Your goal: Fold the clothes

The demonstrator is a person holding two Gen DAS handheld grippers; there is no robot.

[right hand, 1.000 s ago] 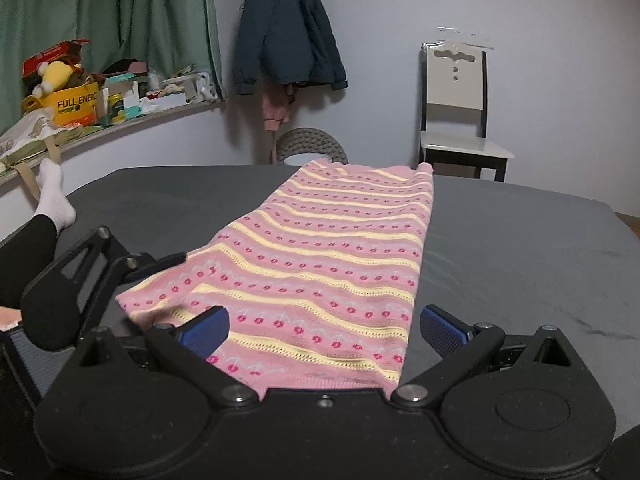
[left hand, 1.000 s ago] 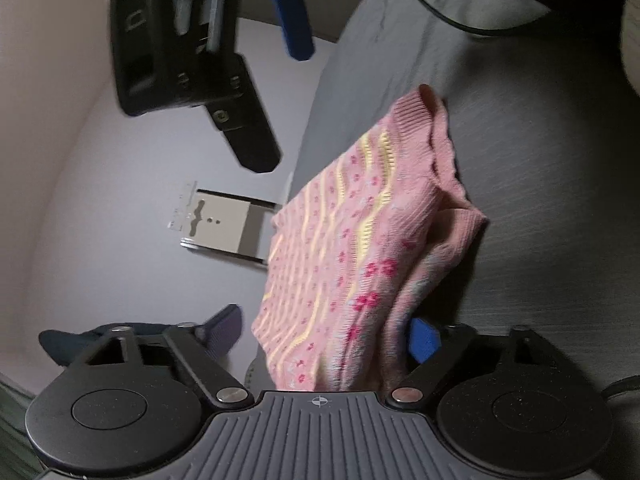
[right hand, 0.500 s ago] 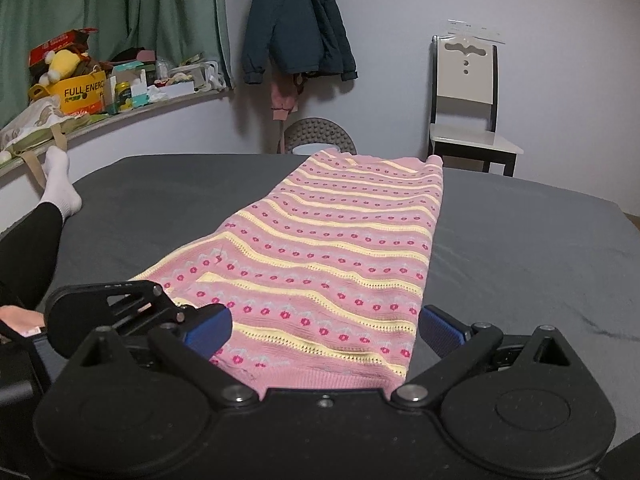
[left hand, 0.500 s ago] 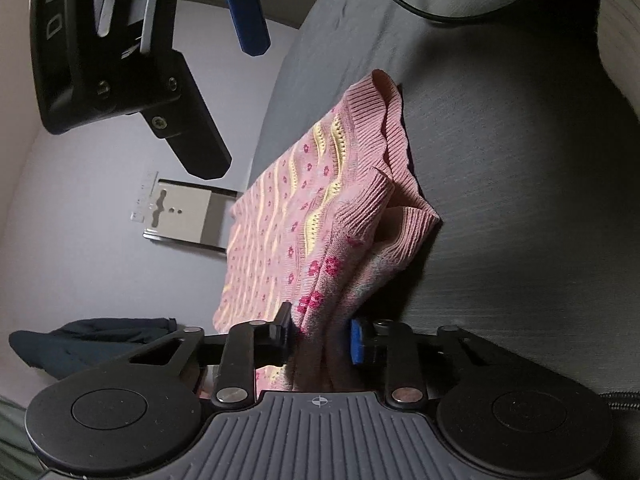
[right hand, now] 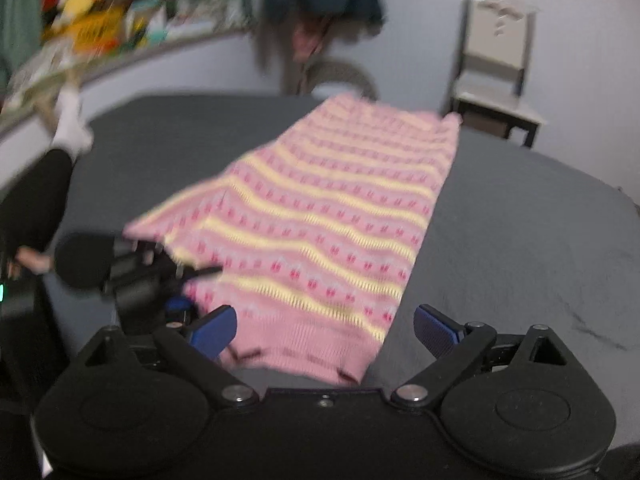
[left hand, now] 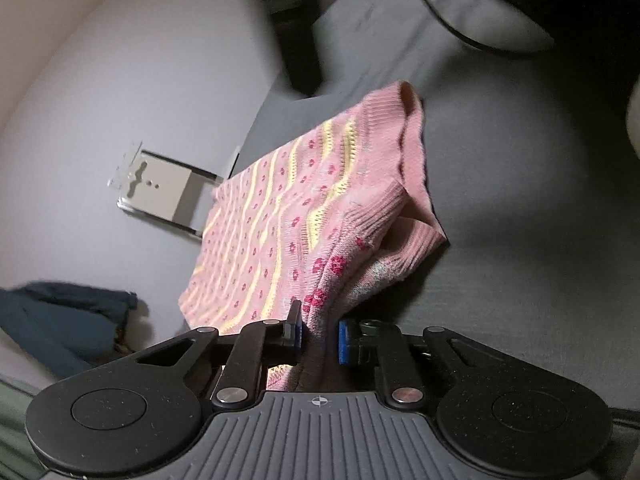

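Left gripper [left hand: 319, 330]: pads closed on a bunched near corner of the pink knit garment [right hand: 320, 216], which lies lengthwise on the dark grey bed [right hand: 520, 216]. Right gripper [right hand: 325, 326]: fingers spread wide, empty, poised over the opposite near hem corner. Judged soft, light and stretchy; best taken at the ribbed hem corners, where the knit should resist slipping.

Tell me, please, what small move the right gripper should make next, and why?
Probably close the right gripper on the near hem of the pink sweater: its jaws stand open around that edge, while the left gripper already pinches its corner.
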